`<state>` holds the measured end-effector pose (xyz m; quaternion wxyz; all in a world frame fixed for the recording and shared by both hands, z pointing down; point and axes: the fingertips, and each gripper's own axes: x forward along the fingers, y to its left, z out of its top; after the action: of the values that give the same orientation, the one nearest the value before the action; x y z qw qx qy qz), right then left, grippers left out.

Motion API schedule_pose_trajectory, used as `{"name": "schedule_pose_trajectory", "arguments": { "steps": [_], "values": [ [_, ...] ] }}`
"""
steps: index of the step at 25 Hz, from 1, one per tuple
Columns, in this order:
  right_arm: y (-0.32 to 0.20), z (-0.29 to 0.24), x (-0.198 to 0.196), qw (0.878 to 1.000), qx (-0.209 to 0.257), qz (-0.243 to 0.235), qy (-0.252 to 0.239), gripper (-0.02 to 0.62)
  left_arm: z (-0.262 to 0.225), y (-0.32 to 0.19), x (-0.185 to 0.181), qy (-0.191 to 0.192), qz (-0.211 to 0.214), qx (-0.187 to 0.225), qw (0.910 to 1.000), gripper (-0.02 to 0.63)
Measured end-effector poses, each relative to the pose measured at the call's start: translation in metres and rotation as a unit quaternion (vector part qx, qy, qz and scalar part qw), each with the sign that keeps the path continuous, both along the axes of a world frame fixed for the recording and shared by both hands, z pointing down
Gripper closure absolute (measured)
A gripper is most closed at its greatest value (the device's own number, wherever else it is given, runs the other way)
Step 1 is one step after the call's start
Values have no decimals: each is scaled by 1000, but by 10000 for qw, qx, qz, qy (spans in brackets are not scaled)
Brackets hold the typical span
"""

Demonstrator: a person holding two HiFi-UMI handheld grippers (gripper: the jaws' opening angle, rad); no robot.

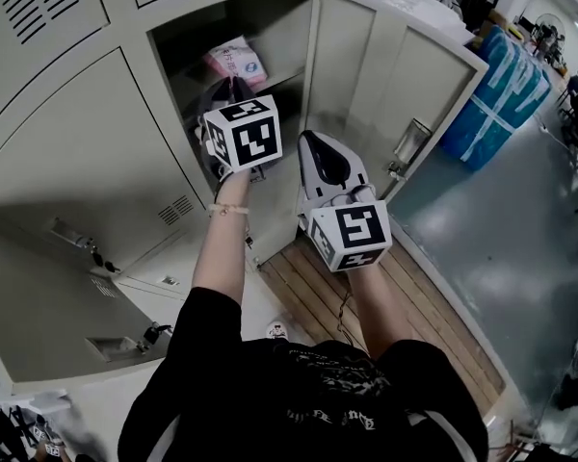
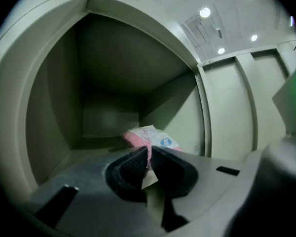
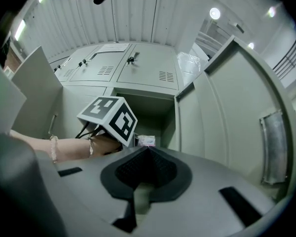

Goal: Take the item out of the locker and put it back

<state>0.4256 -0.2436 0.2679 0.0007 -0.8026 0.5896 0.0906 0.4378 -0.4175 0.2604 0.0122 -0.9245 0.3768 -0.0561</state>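
Fingers of the left gripper (image 2: 149,154) are being pressed narrowly together on the near edge of the pink packet (image 2: 151,135), a strip of which is being shown between them. Packet and fingertips are being seen inside the open locker (image 1: 188,56), over its shelf (image 1: 281,73), the packet at 12 o'clock from the gripper in the head view. At 4 o'clock from it, the right gripper (image 3: 147,150) is being held outside the compartment beside the open door (image 1: 366,75), its fingers being shown fully together with nothing between them.
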Motion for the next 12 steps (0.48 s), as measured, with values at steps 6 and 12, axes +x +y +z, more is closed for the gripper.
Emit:
{"name": "schedule_pose_trajectory", "arguments": {
  "steps": [6, 12],
  "values": [
    [5, 3, 9, 9999, -13, 106, -58, 591, 3, -7, 5, -125, -152, 39, 9998, 580],
    [9, 9, 9, 9999, -114, 104, -46, 591, 6, -6, 6, -210, -239, 108, 9994, 571]
  ]
}}
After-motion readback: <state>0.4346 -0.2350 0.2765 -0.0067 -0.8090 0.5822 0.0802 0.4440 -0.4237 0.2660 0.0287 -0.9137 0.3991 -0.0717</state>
